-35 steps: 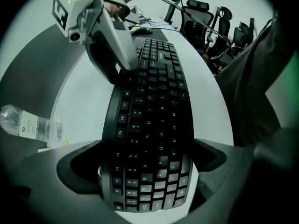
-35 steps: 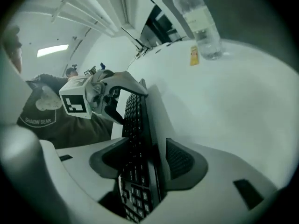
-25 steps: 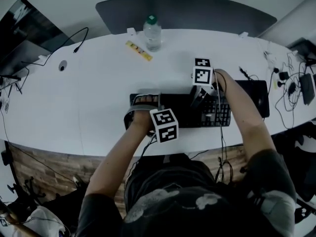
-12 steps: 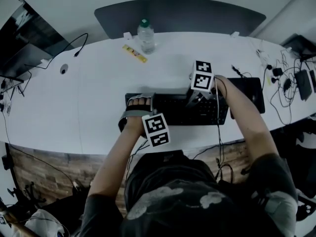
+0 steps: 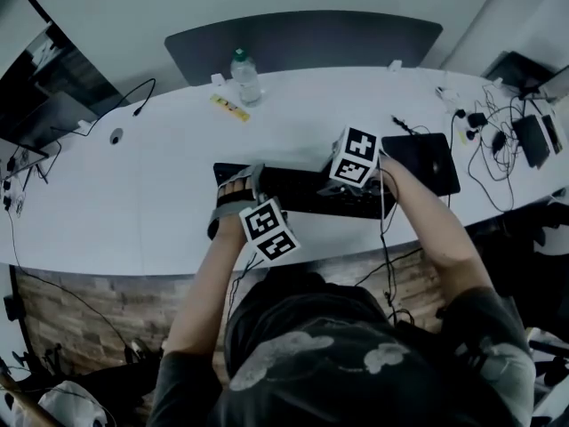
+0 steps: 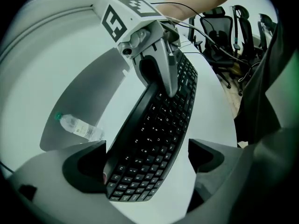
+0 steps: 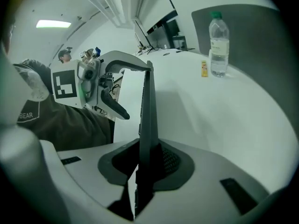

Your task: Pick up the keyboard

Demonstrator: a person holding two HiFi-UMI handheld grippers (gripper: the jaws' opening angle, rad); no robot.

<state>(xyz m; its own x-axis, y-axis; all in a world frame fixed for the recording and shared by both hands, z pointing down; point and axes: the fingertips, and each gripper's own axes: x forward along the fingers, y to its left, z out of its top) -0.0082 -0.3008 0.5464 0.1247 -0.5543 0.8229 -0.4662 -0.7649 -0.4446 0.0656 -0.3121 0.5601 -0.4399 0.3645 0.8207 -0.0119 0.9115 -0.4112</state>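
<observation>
A black keyboard [image 5: 298, 188] hangs tilted above the white table [image 5: 133, 203], its keys facing me in the left gripper view [image 6: 154, 139]. My right gripper [image 5: 338, 188] grips its right part edge-on, and in the right gripper view the thin body [image 7: 147, 125] stands pinched between the closing jaws of that gripper [image 7: 147, 158]. My left gripper [image 5: 238, 181] is at the keyboard's left end. There the left gripper's [image 6: 147, 161] wide jaws are closing around that end; the left pad touches the far edge and a gap shows at the right pad.
A water bottle [image 5: 244, 76] and a yellow strip [image 5: 229, 107] stand at the table's back. A black flat device [image 5: 425, 161] lies just right of the keyboard, with tangled cables and chargers [image 5: 498, 140] beyond it. A dark chair back [image 5: 302, 38] is behind the table.
Both grippers have risen with the keyboard, which has come off the table and tilted. The right jaws have narrowed onto its edge.
</observation>
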